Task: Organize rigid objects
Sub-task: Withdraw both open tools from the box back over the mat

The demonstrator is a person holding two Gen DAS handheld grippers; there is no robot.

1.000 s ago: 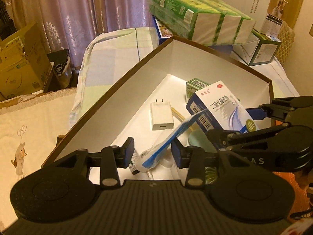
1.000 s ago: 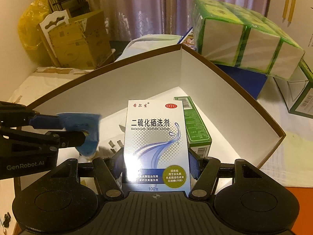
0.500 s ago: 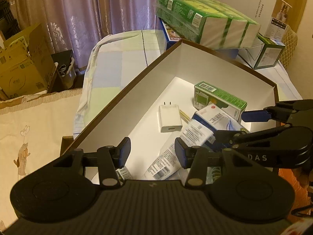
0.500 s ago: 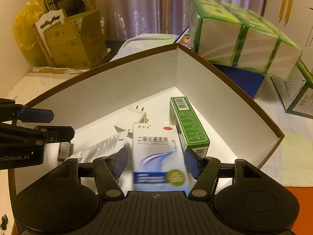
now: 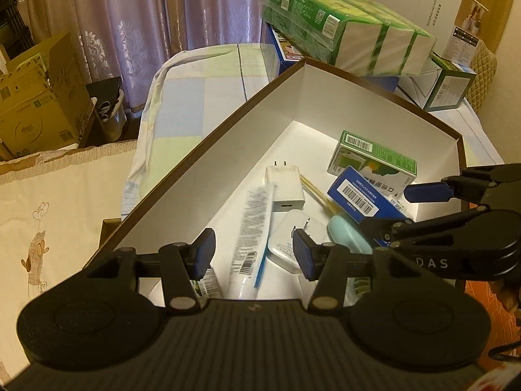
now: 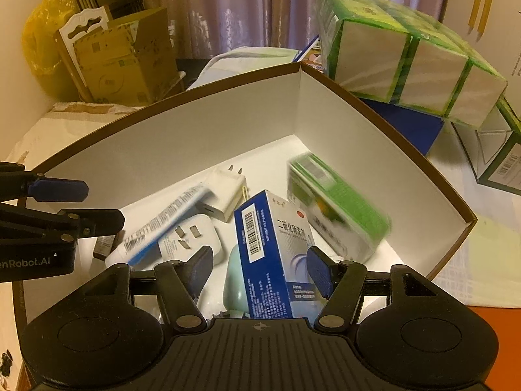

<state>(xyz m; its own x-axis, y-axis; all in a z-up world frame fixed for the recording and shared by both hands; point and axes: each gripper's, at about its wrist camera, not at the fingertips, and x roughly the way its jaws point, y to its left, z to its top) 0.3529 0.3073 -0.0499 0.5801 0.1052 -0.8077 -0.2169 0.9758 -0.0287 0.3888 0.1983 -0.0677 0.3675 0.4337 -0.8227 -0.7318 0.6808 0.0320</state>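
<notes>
Since both grippers hang over the open cardboard box (image 5: 228,150), the sorting looks to be at the dropping-in stage

The left gripper (image 5: 253,254) has just been opening its jaws: they stand partly apart with nothing pressed between them, and the tube (image 5: 252,228) lies loose on the box floor below, likely let go there to join the white charger (image 5: 286,189), the plug adapter (image 5: 293,244) and the green carton (image 5: 374,159). The right gripper (image 6: 260,268) also has its jaws partly apart; the blue medicine box (image 6: 270,254) sits tilted between them, and I judge it released, leaning on the other things. Only the left view shows a small bottle (image 5: 205,285) under its own finger; only the right view shows the blue box's printed front and the gaps at its sides
</notes>
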